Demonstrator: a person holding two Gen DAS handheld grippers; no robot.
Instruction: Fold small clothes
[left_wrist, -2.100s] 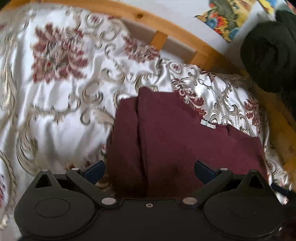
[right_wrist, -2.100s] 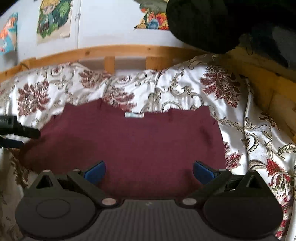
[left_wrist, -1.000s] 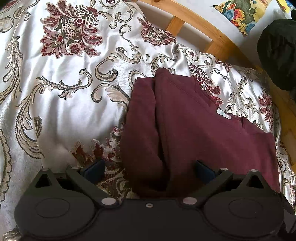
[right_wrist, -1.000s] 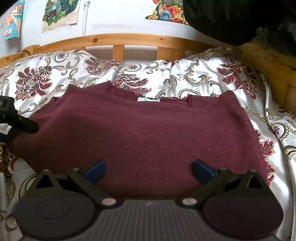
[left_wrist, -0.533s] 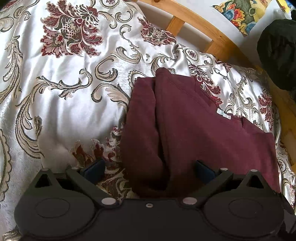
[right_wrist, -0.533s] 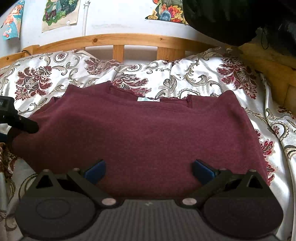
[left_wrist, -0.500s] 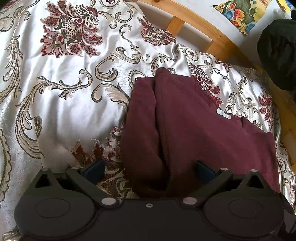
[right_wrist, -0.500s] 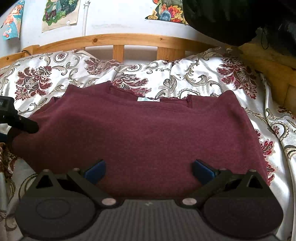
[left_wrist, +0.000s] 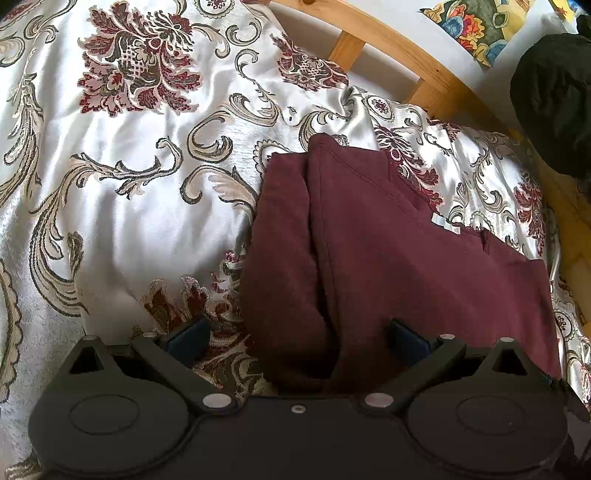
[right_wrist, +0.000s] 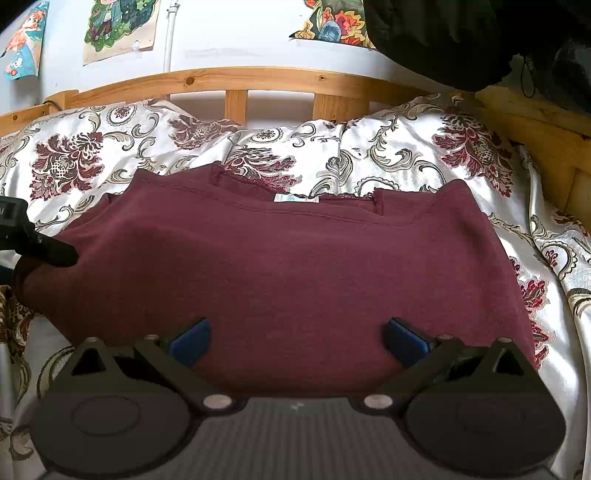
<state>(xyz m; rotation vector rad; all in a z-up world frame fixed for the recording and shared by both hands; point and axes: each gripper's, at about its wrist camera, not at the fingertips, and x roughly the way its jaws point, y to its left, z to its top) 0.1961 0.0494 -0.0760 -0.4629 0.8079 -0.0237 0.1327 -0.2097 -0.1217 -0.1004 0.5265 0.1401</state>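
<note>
A maroon top (right_wrist: 288, 266) lies spread on the floral bedspread (right_wrist: 406, 155), neckline and white label (right_wrist: 295, 198) toward the headboard. Its left side is folded inward, seen as a doubled layer of the maroon top (left_wrist: 369, 251) in the left wrist view. My left gripper (left_wrist: 295, 341) is open at the garment's lower left corner, with the folded edge lying between its blue pads. My right gripper (right_wrist: 295, 341) is open too, over the bottom hem near the middle, nothing pinched. The left gripper's black finger (right_wrist: 48, 251) shows at the left edge of the right wrist view, touching the fabric.
A wooden slatted headboard (right_wrist: 236, 79) runs behind the bed, and a wooden side rail (right_wrist: 535, 125) stands at the right. A black garment (right_wrist: 461, 37) hangs at the upper right. Posters (right_wrist: 118, 26) are on the wall. Bare bedspread (left_wrist: 129, 166) stretches left of the top.
Since two seconds ago both grippers drew back and tilted, showing more of the bed. Over the last second nothing has moved.
</note>
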